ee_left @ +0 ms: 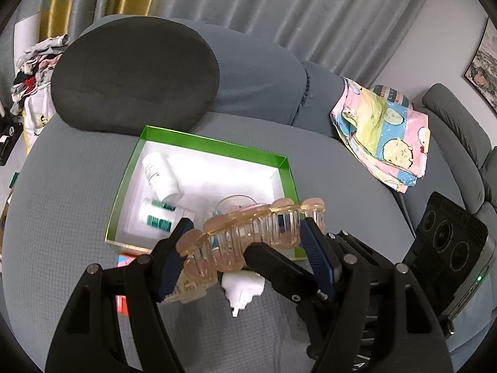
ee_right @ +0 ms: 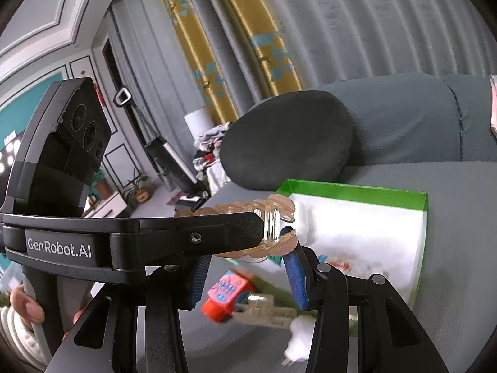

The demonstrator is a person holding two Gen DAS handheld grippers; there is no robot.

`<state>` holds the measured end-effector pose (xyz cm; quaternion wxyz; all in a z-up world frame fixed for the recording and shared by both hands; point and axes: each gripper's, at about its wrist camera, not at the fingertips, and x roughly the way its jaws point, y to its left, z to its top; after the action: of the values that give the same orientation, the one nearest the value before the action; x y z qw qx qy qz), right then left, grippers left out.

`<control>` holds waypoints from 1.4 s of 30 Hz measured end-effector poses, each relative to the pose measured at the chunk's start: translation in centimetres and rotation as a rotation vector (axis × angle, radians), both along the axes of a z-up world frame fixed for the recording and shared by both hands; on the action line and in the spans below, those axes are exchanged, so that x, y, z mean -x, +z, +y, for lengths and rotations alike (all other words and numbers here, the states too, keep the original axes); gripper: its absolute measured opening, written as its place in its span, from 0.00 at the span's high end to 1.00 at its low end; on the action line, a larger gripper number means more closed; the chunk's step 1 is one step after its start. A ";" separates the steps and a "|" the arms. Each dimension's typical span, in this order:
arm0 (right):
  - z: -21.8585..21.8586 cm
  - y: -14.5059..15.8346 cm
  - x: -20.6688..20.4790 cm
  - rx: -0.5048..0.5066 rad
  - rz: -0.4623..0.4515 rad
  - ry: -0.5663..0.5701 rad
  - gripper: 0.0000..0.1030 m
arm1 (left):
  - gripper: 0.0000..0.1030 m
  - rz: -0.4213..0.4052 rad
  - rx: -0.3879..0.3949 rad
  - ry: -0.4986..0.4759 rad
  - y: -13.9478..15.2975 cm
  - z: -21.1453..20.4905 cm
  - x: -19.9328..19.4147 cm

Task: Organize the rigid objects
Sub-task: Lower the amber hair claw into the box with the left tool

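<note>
A clear amber ridged plastic strip (ee_left: pixel 248 233) hangs in the air just above the near edge of a green box with a white inside (ee_left: pixel 133 161). My left gripper (ee_left: pixel 242 242) is shut on the strip. My right gripper (ee_right: pixel 245 276) is open; its finger (ee_left: pixel 273 261) reaches in beside the strip, which also shows in the right wrist view (ee_right: pixel 273 227). In the box lie white bottles (ee_left: pixel 161 177), one with teal labels (ee_left: pixel 158 217), and a clear round lid (ee_left: pixel 236 205). The green box also shows in the right wrist view (ee_right: pixel 357 191).
On the grey sofa seat before the box lie a white plug (ee_left: pixel 242 289), a red packet (ee_right: pixel 226 292) and a clear ridged piece (ee_right: pixel 267 310). A dark cushion (ee_left: pixel 133 74) leans behind the box. A patterned cloth (ee_left: pixel 385 136) lies right.
</note>
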<state>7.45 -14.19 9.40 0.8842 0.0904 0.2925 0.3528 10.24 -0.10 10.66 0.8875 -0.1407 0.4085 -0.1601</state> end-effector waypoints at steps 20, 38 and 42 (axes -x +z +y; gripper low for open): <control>0.4 -1.3 -4.9 0.026 0.044 -0.036 0.55 | 0.32 0.038 0.036 -0.015 -1.6 0.0 -5.4; 0.0 -2.1 -6.8 0.028 0.085 -0.057 0.55 | 0.32 0.063 0.032 -0.024 -2.8 -0.5 -7.6; 0.0 -2.4 -7.2 0.033 0.097 -0.058 0.55 | 0.32 0.078 0.040 -0.024 -3.2 -0.4 -8.0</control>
<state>14.61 -14.18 7.00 0.8801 0.1013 0.3381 0.3175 18.27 -0.55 7.43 0.8660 -0.1595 0.4411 -0.1732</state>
